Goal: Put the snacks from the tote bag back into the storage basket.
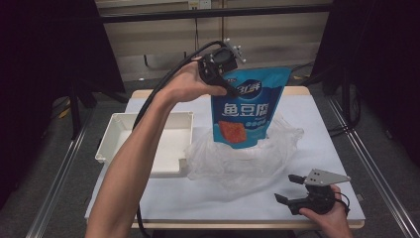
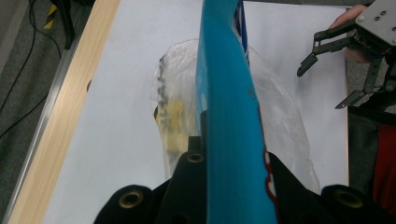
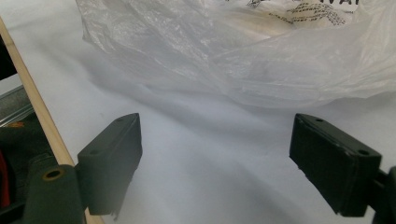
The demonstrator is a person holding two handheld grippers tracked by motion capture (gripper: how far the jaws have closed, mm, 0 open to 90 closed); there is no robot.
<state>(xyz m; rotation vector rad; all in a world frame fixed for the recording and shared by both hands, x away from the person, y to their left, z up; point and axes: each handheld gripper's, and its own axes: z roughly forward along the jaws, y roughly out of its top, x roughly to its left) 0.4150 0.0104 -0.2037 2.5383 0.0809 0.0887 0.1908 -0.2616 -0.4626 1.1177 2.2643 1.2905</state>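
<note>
Left tool (image 1: 229, 90) clamped, right tool (image 1: 286, 188) agape

Bench (image 1: 317, 124) with tray and plastic bag

The bench has a white top and a pale wooden edge. A white tray (image 1: 148, 136) lies on its left part, open side up. Just right of the tray, a crumpled clear plastic bag (image 1: 223, 163) rests on the middle of the top, its near edge touching the tray's corner.

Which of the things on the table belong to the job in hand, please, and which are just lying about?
In the job:
- blue snack pouch, clamped in the left gripper
- clear plastic bag beneath it
- right gripper, open, apart from the bag

Lying about:
- white tray
</note>
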